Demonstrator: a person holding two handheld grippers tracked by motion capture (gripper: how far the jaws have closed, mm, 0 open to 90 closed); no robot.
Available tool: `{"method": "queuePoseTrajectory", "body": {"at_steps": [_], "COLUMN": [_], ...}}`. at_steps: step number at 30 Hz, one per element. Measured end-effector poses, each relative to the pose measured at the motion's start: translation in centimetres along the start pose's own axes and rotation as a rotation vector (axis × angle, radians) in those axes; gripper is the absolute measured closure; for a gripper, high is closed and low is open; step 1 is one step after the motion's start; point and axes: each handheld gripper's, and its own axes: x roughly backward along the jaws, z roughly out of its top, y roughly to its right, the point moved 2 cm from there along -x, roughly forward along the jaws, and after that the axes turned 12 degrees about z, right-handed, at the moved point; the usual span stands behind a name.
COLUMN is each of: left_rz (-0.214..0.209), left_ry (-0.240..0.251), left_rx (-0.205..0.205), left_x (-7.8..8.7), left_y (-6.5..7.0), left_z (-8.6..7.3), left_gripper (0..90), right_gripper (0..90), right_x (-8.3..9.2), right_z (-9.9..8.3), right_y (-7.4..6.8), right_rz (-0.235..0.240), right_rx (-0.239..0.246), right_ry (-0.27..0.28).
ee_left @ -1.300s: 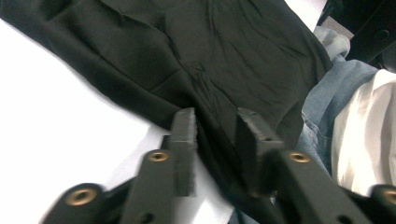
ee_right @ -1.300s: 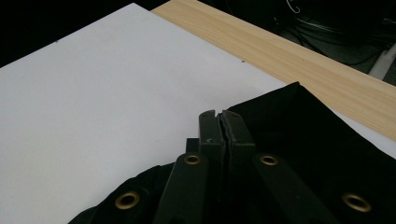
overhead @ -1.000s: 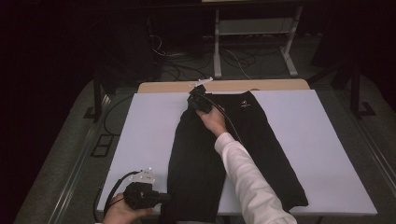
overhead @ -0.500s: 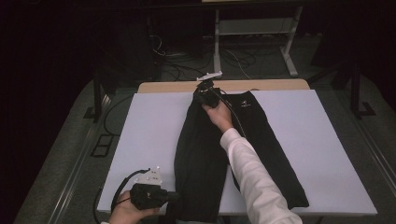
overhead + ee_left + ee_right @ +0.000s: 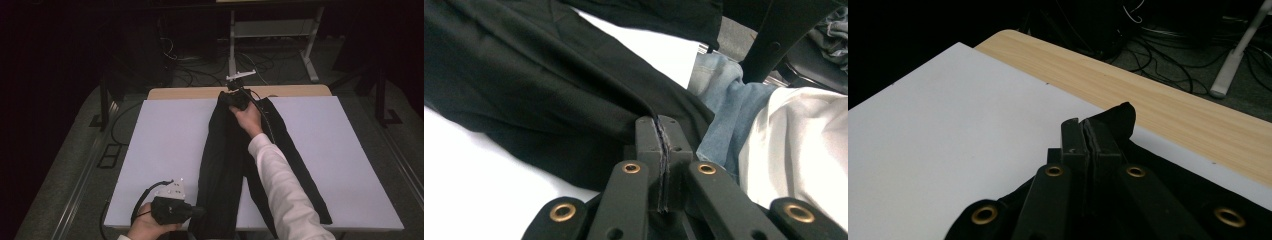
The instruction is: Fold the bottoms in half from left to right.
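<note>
High view shows me the big white table top (image 5: pixel 165 140) with the long black cloth trousers (image 5: pixel 225 165) lying down its middle, from the far edge to the near edge. My right gripper (image 5: pixel 235 98) has its jaws pressed together on the far end of the trousers. My left gripper (image 5: pixel 200 212) is clamped tight on the near end, by the table's front edge.
</note>
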Motion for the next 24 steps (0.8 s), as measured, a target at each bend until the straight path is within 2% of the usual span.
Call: {"method": "queuePoseTrajectory", "body": {"at_steps": [6, 13, 19, 24], "left_rz": [-0.035, -0.052, -0.081, -0.103], "left_ry": [0.023, 0.041, 0.047, 0.055], "left_rx": [-0.012, -0.022, -0.038, -0.044], "left_x": [-0.7, -1.5, -2.5, -3.3], "left_y": [0.6, 1.1, 1.6, 1.9], "left_z": [1.2, 2.4, 3.4, 4.0], "left_gripper": [88.2, 88.3, 88.3, 88.3], "right_gripper": [86.6, 86.6, 86.5, 86.5], "right_x": [1.7, 3.4, 4.4, 4.8], "right_z": [0.4, 0.4, 0.3, -0.1], "right_y": [1.0, 2.1, 2.9, 3.4], "right_rz": [-0.004, -0.009, -0.013, -0.010], "right_rx": [-0.013, -0.031, -0.037, -0.041], "right_ry": [0.023, 0.040, 0.043, 0.023]}}
